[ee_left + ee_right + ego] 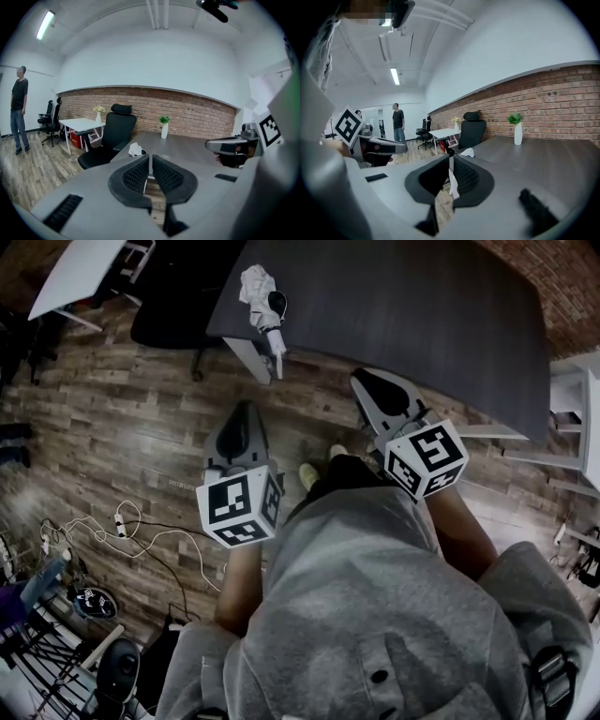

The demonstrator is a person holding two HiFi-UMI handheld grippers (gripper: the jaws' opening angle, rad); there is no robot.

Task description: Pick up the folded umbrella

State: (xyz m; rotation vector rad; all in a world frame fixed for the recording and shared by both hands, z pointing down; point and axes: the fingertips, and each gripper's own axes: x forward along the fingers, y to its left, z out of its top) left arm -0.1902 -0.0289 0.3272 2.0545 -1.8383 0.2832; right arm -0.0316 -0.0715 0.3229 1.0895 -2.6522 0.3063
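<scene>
The folded umbrella (259,287), a crumpled white bundle with a black end, lies on the near left corner of the dark grey table (422,306). It shows small in the left gripper view (135,149) and in the right gripper view (467,152). My left gripper (242,409) hangs over the wooden floor, short of the table corner, jaws together and empty. My right gripper (368,379) hovers at the table's near edge, right of the umbrella, jaws also together with nothing between them. In their own views both grippers (150,157) (451,157) point toward the table.
A black office chair (173,292) stands left of the table, and a white table (80,273) beyond it. A vase with a plant (164,127) sits at the table's far side. Cables (112,531) lie on the floor at left. A person (18,115) stands far off.
</scene>
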